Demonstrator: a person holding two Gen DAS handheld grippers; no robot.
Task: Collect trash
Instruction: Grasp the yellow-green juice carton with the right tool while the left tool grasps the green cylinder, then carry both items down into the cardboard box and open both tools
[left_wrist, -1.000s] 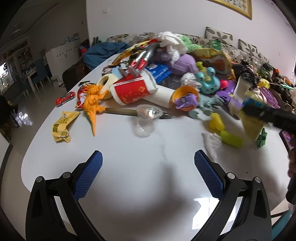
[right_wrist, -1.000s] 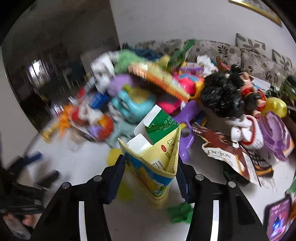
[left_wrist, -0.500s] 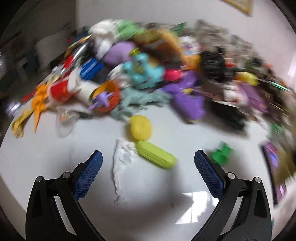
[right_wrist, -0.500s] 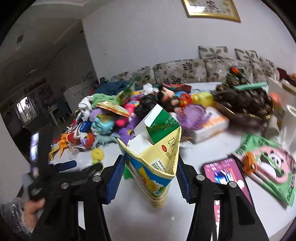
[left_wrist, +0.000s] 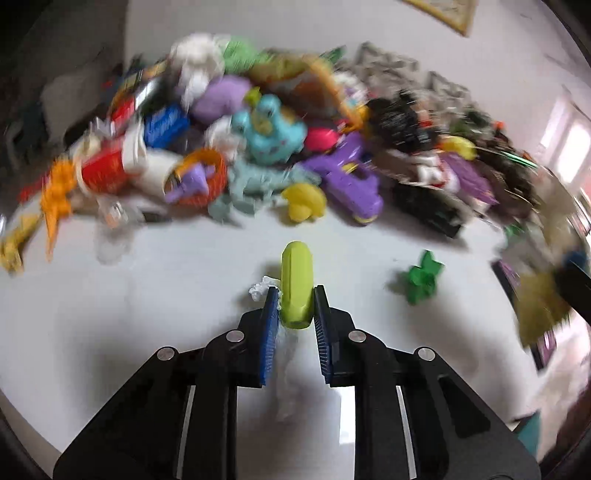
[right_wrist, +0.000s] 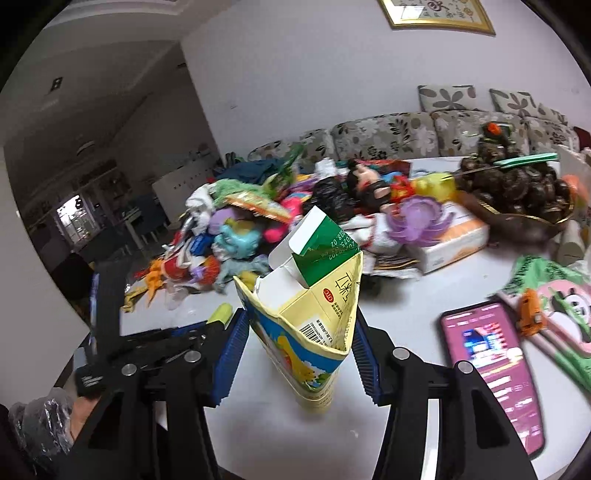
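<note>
In the left wrist view my left gripper (left_wrist: 295, 295) points down at the white table (left_wrist: 147, 314). Its jaws are closing, and the blue pads touch both sides of a lime green capsule (left_wrist: 296, 284). A crumpled white tissue (left_wrist: 260, 288) is wedged beside the left pad and trails under the jaws. My right gripper (right_wrist: 300, 325) is shut on a crushed yellow carton (right_wrist: 306, 332) held upright, with a green and white box (right_wrist: 321, 251) stuck in its open top. The right wrist view also shows the left gripper (right_wrist: 210, 326) low on the left, held by a hand (right_wrist: 79, 410).
A big heap of toys and wrappers (left_wrist: 266, 133) covers the far half of the table, with a red paper cup (left_wrist: 107, 173) and a clear cup (left_wrist: 110, 236). A green toy (left_wrist: 423, 280) lies right of the capsule. A phone (right_wrist: 487, 365), tissue box (right_wrist: 450, 240) and panda bag (right_wrist: 554, 306) lie to the right.
My left gripper swung right from the clear cup to the lime capsule and tissue, and its wide jaws came in around them. My right gripper carried the carton right, away from the toy heap.
</note>
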